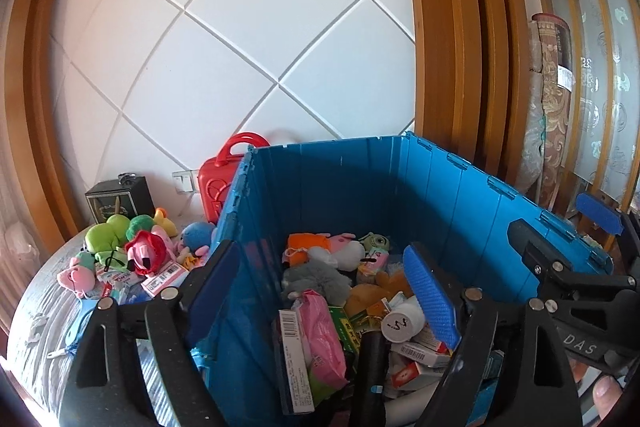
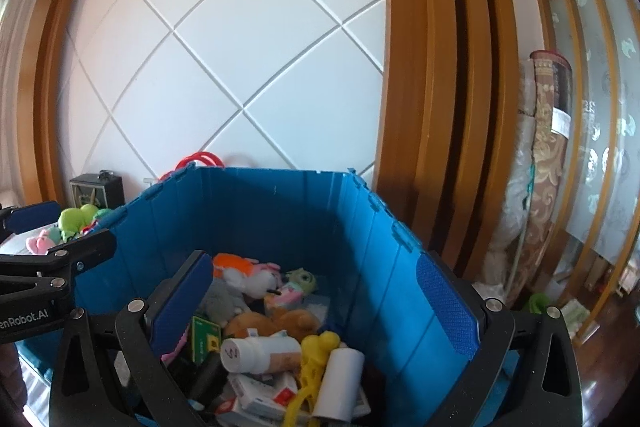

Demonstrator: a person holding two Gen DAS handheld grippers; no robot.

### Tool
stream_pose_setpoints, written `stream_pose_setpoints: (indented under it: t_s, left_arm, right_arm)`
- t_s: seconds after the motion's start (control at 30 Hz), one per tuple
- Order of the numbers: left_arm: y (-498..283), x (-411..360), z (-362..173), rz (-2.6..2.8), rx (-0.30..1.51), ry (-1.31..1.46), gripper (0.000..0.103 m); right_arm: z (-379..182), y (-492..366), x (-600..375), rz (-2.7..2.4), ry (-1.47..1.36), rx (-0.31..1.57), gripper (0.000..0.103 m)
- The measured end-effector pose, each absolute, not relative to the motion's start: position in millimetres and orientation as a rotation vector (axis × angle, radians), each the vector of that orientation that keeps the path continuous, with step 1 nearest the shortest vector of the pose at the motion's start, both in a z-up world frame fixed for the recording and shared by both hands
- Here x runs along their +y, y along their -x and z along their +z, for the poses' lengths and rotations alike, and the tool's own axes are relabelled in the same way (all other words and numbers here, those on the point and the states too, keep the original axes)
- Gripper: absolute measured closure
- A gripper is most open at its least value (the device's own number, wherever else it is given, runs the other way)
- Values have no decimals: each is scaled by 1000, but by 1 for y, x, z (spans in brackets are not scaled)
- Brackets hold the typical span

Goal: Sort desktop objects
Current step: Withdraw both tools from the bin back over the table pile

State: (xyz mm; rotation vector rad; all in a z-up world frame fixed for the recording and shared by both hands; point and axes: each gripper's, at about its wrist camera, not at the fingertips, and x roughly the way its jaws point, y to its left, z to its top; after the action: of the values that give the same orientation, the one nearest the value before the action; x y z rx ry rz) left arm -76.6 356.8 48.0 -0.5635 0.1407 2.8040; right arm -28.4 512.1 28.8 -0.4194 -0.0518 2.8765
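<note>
Both grippers hover over the blue folding crate (image 1: 440,195), jaws spread, nothing between the pads. Left gripper (image 1: 324,291) straddles the crate's left wall: one pad outside it, one inside above the pile. Right gripper (image 2: 316,303) sits over the crate's right half, jaws at full spread, empty.

Inside the crate, already sorted by the look of it: at the far wall an orange plush (image 2: 230,263), a white plush (image 2: 256,281), a green one-eyed plush (image 2: 302,279) and a grey fluffy toy (image 1: 316,275). Nearer: a brown plush (image 2: 276,321), a white pill bottle (image 2: 256,349) on its side, a yellow plastic toy (image 2: 312,359), a white roll (image 2: 338,383), a pink tissue pack (image 1: 324,335), a green box (image 2: 206,341), and several medicine boxes (image 2: 264,393) at the near edge. Toys and medicine sit mixed in one heap, no separation visible.

Still left on the desk (image 1: 36,327), outside the crate's left wall: green frog plush (image 1: 108,231), pink-red flamingo plush (image 1: 146,251), blue plush (image 1: 198,231), small pink plush (image 1: 74,275), and flat barcoded packs (image 1: 164,279). At the desk's back edge a dark box (image 1: 120,199) and a red case (image 1: 216,187), maybe not part of the sort.

Judgement: well past halfway; the plush cluster and packs remain. Next pick is likely from that left pile.
</note>
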Motion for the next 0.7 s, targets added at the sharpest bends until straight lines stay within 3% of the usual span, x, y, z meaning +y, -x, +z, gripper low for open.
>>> stream_pose_setpoints:
  t_s: [0.33,0.57,0.7]
  left_arm:
    - [47,256,68,2953,68,417,16]
    - [52,136,48,2980,-51,519,16]
    - [52,65,40,3030,8,525,16]
  right_arm:
    - [52,24,435,3014,336,-53,0]
    - [57,34,327,3103,330,-123,0]
    - [55,47,245,3136,328,-187,0]
